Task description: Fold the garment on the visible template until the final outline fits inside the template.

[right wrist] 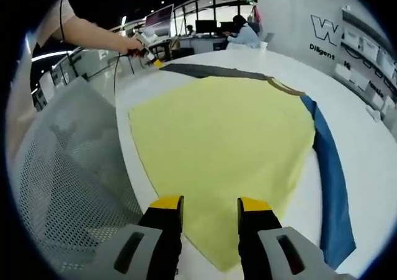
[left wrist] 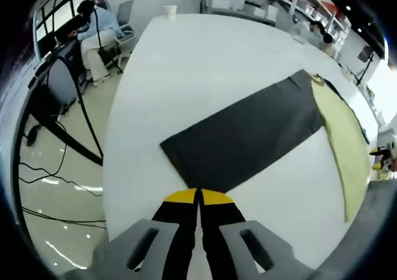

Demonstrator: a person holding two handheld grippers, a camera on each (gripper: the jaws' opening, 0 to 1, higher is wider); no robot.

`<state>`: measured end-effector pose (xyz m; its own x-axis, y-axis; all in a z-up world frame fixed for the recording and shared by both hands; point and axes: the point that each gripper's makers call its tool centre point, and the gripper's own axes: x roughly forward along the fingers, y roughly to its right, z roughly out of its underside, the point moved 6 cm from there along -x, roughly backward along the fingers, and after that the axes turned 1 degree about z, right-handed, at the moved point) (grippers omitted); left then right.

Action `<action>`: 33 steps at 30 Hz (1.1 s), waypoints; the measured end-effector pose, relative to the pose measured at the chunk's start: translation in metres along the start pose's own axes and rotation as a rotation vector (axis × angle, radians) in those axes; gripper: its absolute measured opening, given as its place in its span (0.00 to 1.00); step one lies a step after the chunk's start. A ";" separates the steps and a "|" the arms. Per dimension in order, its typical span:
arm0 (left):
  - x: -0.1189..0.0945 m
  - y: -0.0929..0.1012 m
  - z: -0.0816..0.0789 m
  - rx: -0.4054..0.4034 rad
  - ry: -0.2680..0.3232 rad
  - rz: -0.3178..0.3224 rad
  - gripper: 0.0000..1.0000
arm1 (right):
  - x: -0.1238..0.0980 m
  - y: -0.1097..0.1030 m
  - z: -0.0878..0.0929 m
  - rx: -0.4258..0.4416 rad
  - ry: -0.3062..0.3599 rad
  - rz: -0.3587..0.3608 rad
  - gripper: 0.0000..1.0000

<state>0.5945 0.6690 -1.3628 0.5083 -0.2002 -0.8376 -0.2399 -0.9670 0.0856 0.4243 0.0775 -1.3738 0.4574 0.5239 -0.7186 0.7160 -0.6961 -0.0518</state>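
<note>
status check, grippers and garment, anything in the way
Left gripper shut at dark fabric's edge. Right gripper open over yellow garment. Garment flat, unfolded, on white table. Nothing blocking.

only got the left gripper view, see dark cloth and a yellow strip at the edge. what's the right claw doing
Observer: The right claw is open, jaws apart over the near edge of the yellow cloth.
Operator: anything under the yellow
Observer: Yes, a blue layer shows along its right side.
Operator: what's beside the table there
Observer: A grey mesh chair sits close to the table edge on the left.
</note>
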 end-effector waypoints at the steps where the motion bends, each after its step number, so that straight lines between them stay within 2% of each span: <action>1: -0.005 0.003 -0.001 -0.013 0.024 0.004 0.01 | -0.001 0.002 0.000 0.005 0.003 0.005 0.32; 3: -0.010 0.009 -0.001 -0.028 0.045 0.015 0.00 | -0.007 0.014 0.002 0.014 0.010 0.033 0.32; 5: -0.014 0.019 -0.001 -0.045 0.082 0.058 0.01 | -0.013 0.029 0.004 0.039 0.023 0.068 0.32; 6: -0.018 0.026 -0.003 -0.080 0.135 0.082 0.03 | -0.017 0.037 0.006 0.046 0.023 0.089 0.32; 8: -0.026 0.038 -0.003 -0.101 0.182 0.099 0.10 | -0.023 0.048 0.008 0.069 0.038 0.115 0.32; 17: -0.052 0.090 -0.002 -0.065 0.300 0.183 0.17 | -0.056 0.104 0.032 0.154 0.053 0.243 0.31; 22: -0.059 0.122 -0.002 -0.031 0.318 0.231 0.19 | -0.070 0.126 0.048 0.223 0.060 0.304 0.30; 26: -0.063 0.147 -0.002 0.041 0.330 0.266 0.23 | -0.078 0.144 0.063 0.267 0.060 0.342 0.29; 33: -0.072 0.182 0.000 0.100 0.345 0.299 0.26 | -0.086 0.159 0.077 0.300 0.051 0.376 0.29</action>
<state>0.5142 0.5077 -1.2870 0.6462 -0.5245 -0.5543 -0.4876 -0.8425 0.2289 0.4584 -0.1157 -1.3739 0.6860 0.2275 -0.6912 0.3161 -0.9487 0.0015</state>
